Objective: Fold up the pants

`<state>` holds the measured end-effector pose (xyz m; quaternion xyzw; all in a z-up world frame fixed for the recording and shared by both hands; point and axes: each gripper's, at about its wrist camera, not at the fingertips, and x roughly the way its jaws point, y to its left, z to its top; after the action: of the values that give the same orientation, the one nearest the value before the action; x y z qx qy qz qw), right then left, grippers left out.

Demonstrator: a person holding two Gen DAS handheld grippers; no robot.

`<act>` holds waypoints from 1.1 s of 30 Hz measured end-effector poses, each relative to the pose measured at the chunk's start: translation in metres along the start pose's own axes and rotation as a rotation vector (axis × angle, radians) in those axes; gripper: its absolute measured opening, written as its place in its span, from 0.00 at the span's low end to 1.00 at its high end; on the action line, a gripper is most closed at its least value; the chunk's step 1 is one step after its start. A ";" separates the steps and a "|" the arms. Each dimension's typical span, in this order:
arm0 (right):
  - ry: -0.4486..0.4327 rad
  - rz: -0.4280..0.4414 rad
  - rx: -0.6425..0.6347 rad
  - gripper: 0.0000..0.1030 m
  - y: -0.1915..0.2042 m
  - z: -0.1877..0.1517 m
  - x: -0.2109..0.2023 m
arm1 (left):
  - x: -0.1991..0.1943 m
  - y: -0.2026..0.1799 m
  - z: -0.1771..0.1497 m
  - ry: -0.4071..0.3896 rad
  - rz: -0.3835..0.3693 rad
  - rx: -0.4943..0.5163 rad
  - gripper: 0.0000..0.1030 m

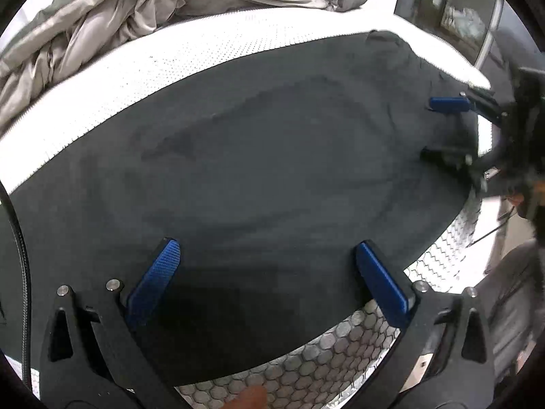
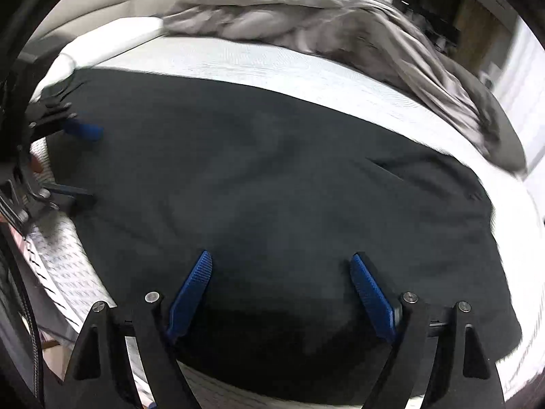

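Observation:
Dark pants point(image 1: 259, 156) lie spread flat across a white mattress point(image 1: 143, 75); they also fill the right wrist view point(image 2: 279, 177). My left gripper point(image 1: 267, 248) is open just above the pants' near edge, fingers wide apart, holding nothing. My right gripper point(image 2: 281, 259) is open over the pants' near edge, empty. Each gripper shows in the other's view: the right one at the far right end of the pants point(image 1: 432, 126), the left one at the far left end point(image 2: 92, 163), both open.
A crumpled grey duvet point(image 1: 143, 10) lies bunched along the far side of the mattress, also in the right wrist view point(image 2: 340, 27). The mattress side has a hexagon pattern point(image 1: 327, 351). Furniture stands beyond the bed at right point(image 1: 453, 3).

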<state>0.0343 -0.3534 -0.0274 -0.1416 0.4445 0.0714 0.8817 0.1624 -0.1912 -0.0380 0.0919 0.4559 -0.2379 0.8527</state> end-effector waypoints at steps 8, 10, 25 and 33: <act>0.031 -0.269 0.399 0.85 -0.139 -0.070 -0.023 | -0.010 0.056 -0.006 -0.002 0.049 -0.135 1.00; -0.018 -0.289 0.374 0.85 -0.134 -0.066 -0.037 | -0.015 0.057 -0.003 -0.015 0.070 -0.138 1.00; -0.040 -0.209 0.354 0.52 -0.145 -0.025 -0.011 | -0.003 0.113 0.008 -0.010 0.209 -0.244 1.00; -0.116 -0.218 0.446 0.52 -0.135 0.029 -0.002 | 0.000 0.127 0.037 -0.069 0.176 -0.282 0.99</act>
<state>0.0891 -0.4729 0.0158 0.0135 0.3799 -0.1159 0.9176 0.2513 -0.0945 -0.0245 0.0028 0.4456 -0.0992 0.8897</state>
